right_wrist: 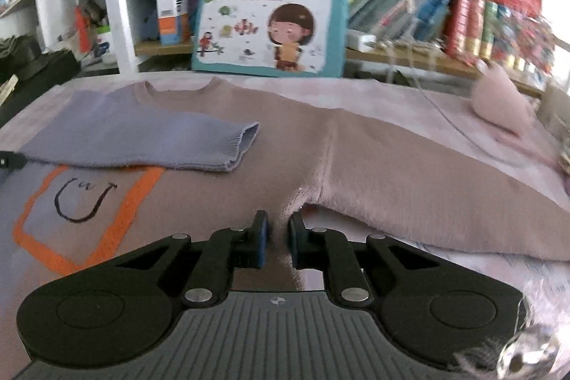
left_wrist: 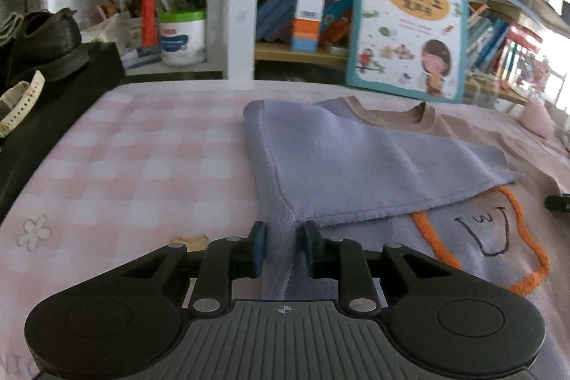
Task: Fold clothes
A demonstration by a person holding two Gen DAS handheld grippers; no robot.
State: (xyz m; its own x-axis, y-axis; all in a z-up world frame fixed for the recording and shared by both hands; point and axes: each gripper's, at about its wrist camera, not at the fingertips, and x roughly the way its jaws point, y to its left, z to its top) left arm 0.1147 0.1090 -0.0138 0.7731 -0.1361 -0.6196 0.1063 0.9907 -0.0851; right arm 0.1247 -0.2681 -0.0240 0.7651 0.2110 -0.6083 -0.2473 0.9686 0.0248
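Crowded bookshelves back your pink checked tablecloth, where the fuzzy lilac-and-mauve sweater lies flat (lilac sleeve folded across). Your left gripper pinches its lilac armpit; your right gripper pinches the mauve one.

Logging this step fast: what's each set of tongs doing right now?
Left tongs: shut on the sweater at its purple side.
Right tongs: shut on the sweater's brown side.
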